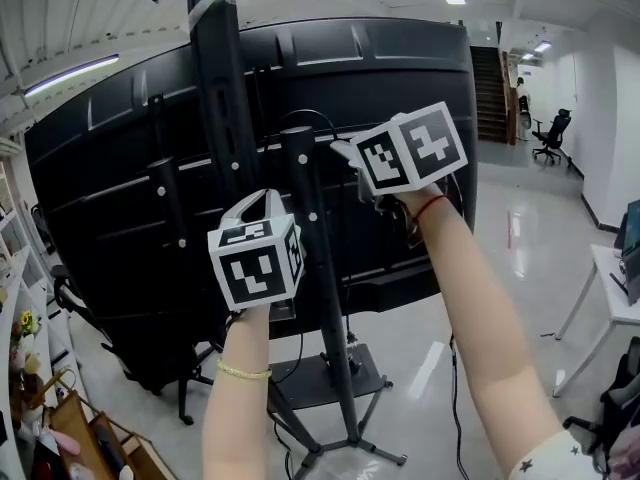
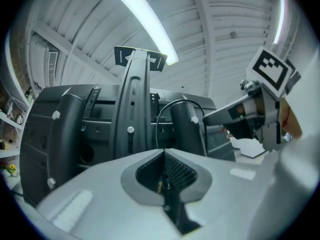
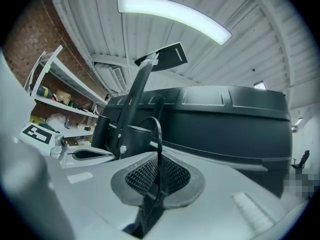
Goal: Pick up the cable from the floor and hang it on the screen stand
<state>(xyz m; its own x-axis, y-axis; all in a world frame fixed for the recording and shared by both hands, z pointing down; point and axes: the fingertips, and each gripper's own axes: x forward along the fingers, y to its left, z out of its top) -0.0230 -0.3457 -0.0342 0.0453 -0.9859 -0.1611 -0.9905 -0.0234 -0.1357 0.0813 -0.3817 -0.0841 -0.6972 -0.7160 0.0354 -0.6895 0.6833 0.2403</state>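
Hanging step — left tongs and right tongs clench thin black cable; next, drape it over black metal stand post.

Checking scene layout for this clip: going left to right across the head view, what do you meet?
In order: cluttered shelf → left gripper → cable → right gripper → staircase → office chair.
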